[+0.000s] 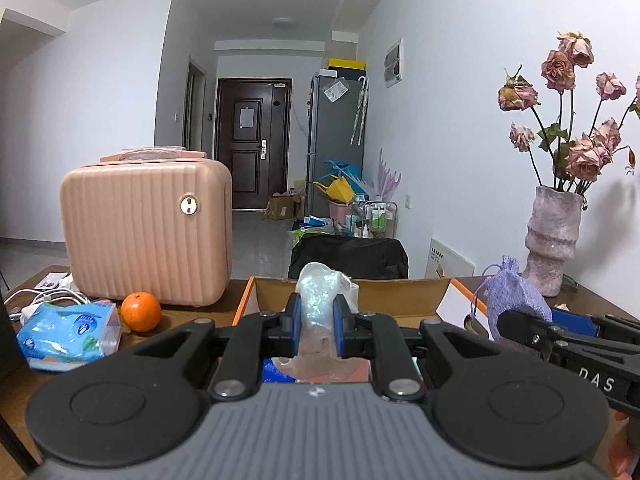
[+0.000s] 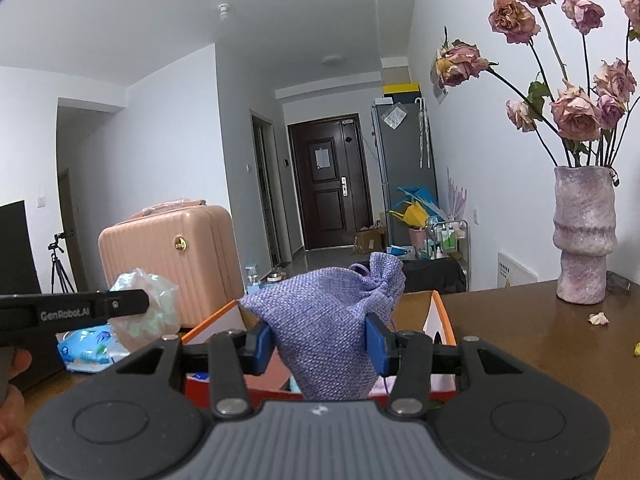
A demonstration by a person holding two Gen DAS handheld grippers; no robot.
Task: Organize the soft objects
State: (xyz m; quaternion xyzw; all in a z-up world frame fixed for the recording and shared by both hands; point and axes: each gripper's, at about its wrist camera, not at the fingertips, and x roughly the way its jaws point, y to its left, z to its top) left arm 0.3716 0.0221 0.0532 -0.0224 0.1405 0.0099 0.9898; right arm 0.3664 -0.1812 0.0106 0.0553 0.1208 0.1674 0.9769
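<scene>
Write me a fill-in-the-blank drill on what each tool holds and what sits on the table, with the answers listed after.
1. The right tool is shut on a drawstring pouch whose colour is ____.
2. The left tool grips a crumpled clear ____ bag.
3. Beside the tissue pack, in front of the pink case, lies a round ____.
4. The vase on the table holds dried ____.

Missing words: purple; plastic; orange; roses

Both wrist cams sit low, close behind their own blue-padded fingers, facing across the brown wooden table (image 1: 192, 316) down the hallway; both catch the ribbed pink hard-shell suitcase (image 1: 146, 232) and orange-edged cardboard box (image 2: 440, 312).
</scene>
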